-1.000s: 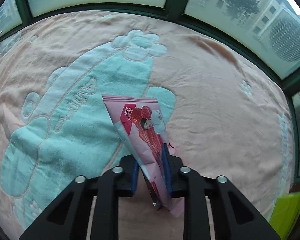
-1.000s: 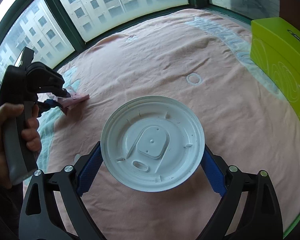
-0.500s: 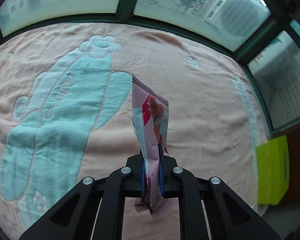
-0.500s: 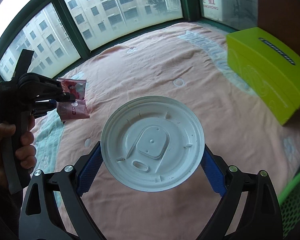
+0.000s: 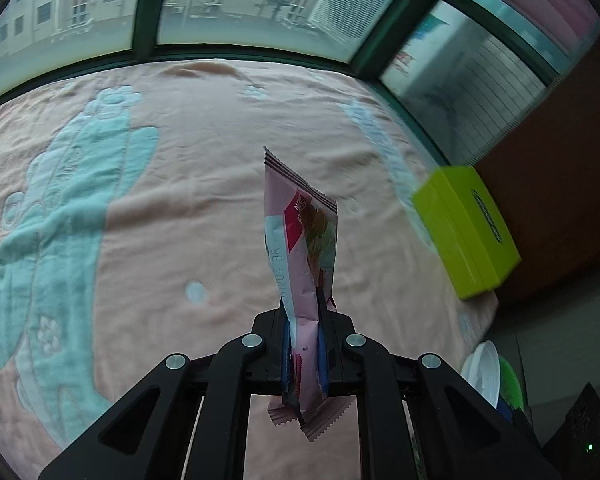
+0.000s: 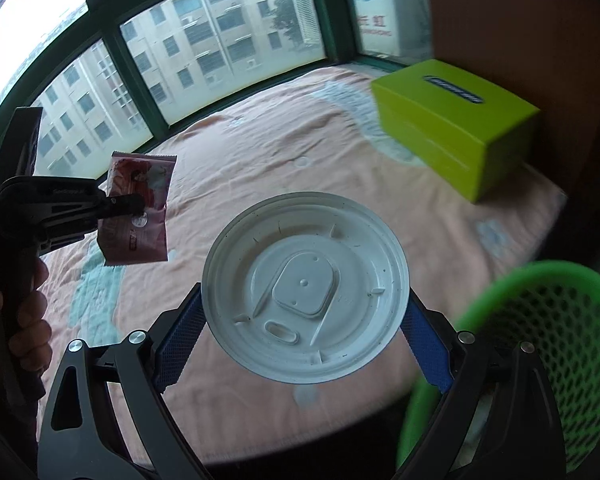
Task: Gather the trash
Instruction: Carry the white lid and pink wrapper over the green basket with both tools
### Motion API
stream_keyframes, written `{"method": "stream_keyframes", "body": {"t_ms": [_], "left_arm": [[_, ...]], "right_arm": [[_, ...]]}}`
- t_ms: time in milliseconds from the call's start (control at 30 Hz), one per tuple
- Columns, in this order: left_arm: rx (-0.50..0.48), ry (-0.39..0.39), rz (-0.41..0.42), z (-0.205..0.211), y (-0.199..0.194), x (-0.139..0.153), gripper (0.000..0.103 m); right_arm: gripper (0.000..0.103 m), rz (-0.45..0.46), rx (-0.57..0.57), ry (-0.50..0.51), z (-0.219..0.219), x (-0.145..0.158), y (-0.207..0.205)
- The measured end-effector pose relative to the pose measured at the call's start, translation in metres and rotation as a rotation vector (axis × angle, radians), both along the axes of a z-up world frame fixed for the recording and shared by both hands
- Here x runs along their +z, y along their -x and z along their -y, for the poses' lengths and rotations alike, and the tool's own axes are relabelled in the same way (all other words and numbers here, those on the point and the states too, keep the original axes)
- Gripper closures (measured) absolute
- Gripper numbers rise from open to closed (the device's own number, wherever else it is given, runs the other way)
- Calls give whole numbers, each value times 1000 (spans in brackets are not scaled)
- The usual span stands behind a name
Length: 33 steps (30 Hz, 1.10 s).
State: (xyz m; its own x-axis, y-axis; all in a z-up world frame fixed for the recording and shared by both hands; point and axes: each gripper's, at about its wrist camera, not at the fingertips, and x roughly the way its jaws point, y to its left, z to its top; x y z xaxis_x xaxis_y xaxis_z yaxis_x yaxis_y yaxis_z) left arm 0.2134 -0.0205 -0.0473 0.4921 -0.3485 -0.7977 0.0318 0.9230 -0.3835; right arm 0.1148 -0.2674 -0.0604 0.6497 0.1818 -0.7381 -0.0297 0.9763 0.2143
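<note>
While both hands hang above a bed spread with a peach blanket [image 6: 260,160], each carries 1 piece of trash. Furthest left in the right wrist view, a person's hand [image 6: 28,320] grips the handle of the left gripper [image 5: 303,340]. Its jaws are clenched on a pink snack wrapper [image 5: 300,248], pinched near the lower end so most of the packet stands up above the pads, clear of the blanket. A mint cartoon figure [image 5: 60,220] is woven into the blanket on the left of that view.

Moving toward the middle, the right gripper [image 6: 304,324] spans a white plastic cup lid [image 6: 304,296], with 2 blue pads pressing its opposite edges. The lid lies flat between them, underside up.

Further right, a lime green tissue box [image 6: 456,128] sits on the blanket near a brown wall. At the lower right, just beyond the bed's edge, stands a green mesh waste basket [image 6: 540,328], only partly in frame, apparently where both items should go.

Judging the risks: the lid is held only by its thin rim, so a tilt or a slight easing of the pads could let it slide out and roll onto the floor. The light wrapper could flutter aside and miss the basket if released from high up. With 2 grippers nearing 1 basket mouth, they could also bump together.
</note>
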Motion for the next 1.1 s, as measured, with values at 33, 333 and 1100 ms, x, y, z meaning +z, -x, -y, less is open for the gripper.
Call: {"method": "stream_keyframes", "body": {"t_ms": [33, 333, 1100], "left_arm": [[-18, 1, 7, 7, 7, 2, 93], [-178, 40, 35, 71, 55, 10, 93], [-505, 49, 26, 203, 108, 5, 93]], "right_arm": [[12, 1, -10, 3, 4, 1, 7], [12, 0, -128, 36, 52, 2, 63], [11, -40, -385, 59, 138, -2, 148]]}}
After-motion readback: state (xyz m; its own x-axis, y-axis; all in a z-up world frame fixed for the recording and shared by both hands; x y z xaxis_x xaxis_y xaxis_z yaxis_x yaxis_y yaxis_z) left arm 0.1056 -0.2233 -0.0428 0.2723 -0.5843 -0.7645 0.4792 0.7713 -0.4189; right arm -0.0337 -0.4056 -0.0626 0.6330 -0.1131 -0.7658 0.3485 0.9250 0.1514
